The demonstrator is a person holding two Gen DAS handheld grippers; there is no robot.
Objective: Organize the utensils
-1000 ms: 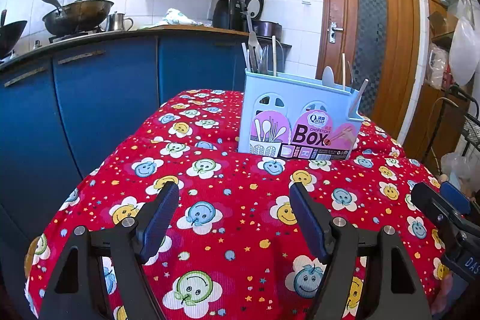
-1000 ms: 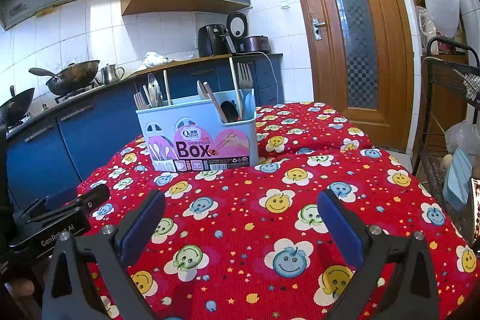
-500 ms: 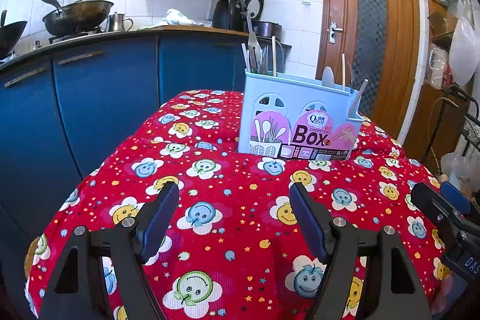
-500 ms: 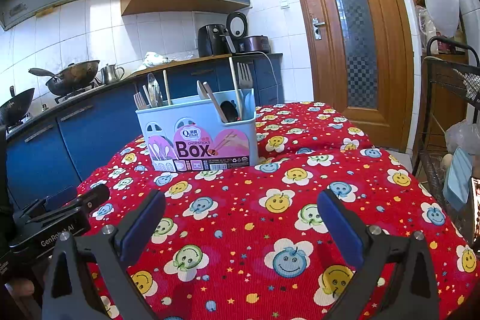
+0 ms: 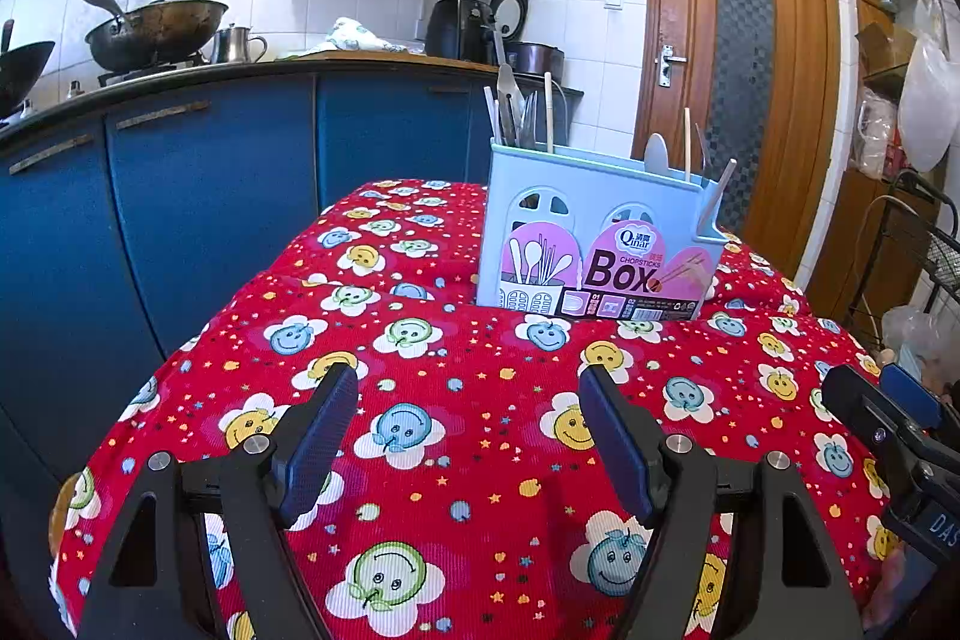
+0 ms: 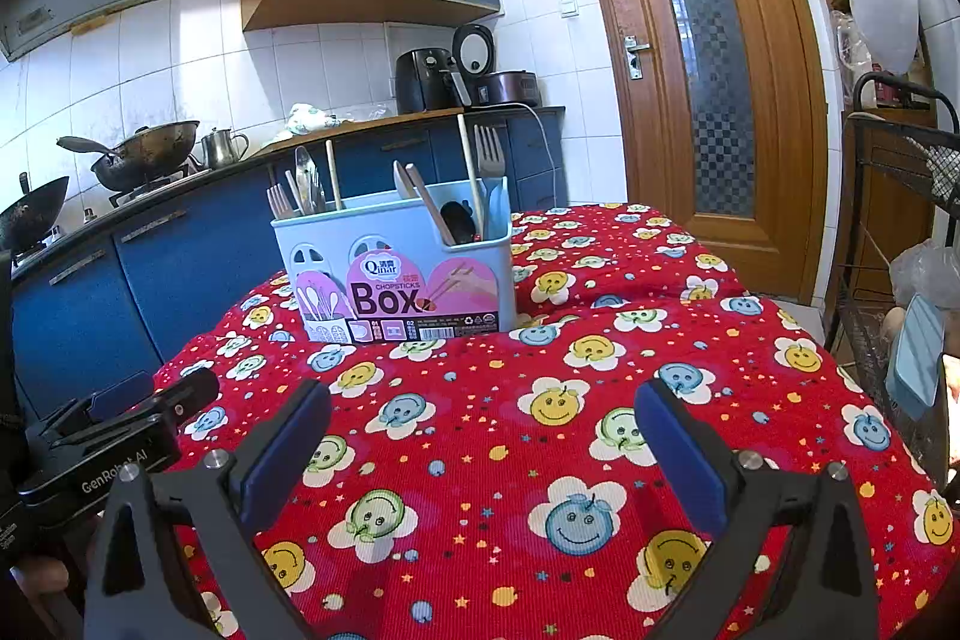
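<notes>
The pale blue plastic utensil box [image 6: 393,268] hides the lower ends of its forks, spoons and chopsticks [image 6: 480,172]; the red smiley-print tablecloth's [image 5: 480,400] near edge is cut off.

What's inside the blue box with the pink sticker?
The blue box holds upright utensils: a fork, chopsticks and spoons poke out the top. Their lower ends are hidden behind its walls, so an exact count isn't possible.

Bright, sharp, fisheye-warped, dark-vignetted corners
</notes>
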